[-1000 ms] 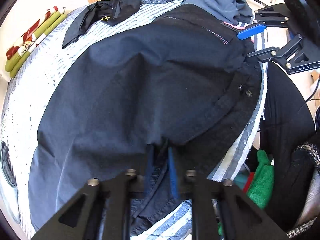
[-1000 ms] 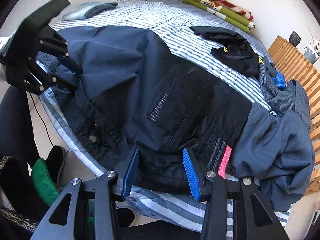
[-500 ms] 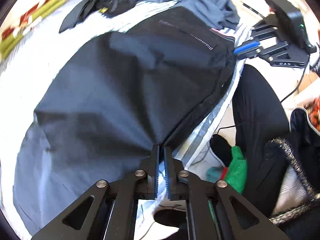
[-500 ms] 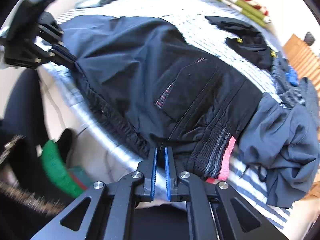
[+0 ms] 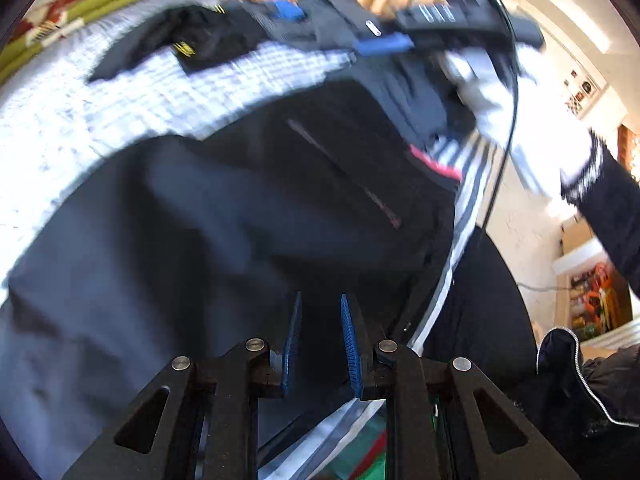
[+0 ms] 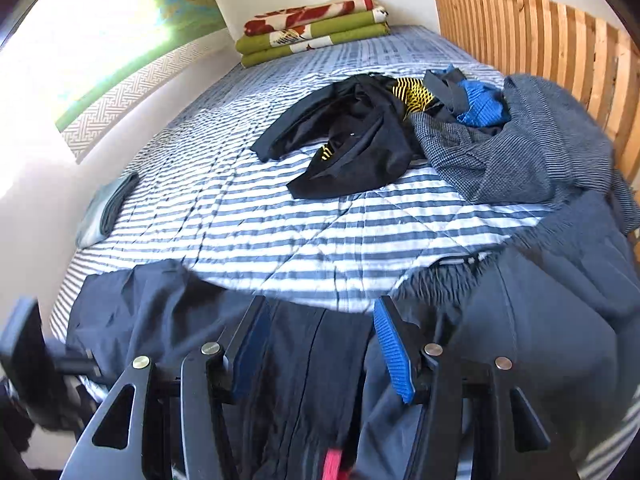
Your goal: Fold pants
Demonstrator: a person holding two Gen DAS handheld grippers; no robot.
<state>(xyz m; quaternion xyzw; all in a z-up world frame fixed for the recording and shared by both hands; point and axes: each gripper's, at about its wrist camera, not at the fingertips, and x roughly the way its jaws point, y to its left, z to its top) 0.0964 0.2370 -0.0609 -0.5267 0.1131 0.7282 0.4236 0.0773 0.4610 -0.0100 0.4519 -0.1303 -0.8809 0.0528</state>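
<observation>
Half a second ago both grippers were pinched shut on the near edge of the dark navy pants (image 5: 224, 216); now both are seen with their jaws parted. The left gripper (image 5: 320, 320) stands with a clear gap between its blue pads, dark cloth lying beneath and between them but not clamped; the right gripper (image 6: 320, 344) is spread wider, the waistband end of the pants with its pink tab (image 6: 334, 462) lying loosely between its fingers. The right wrist view has swung upward, so that the far part of the striped bedspread (image 6: 256, 216) is shown with a black garment (image 6: 352, 140) and a grey knit piece (image 6: 520, 152) heaped at the far right, and folded blankets (image 6: 316, 28) at the far end; the left wrist view is blurred by motion.

The pants lie across the near edge of the bed, spread rather than folded. The release is judged to mean that an adjusting tug has been completed and the cloth set down; a fresh grip would be needed before the first fold is made.
</observation>
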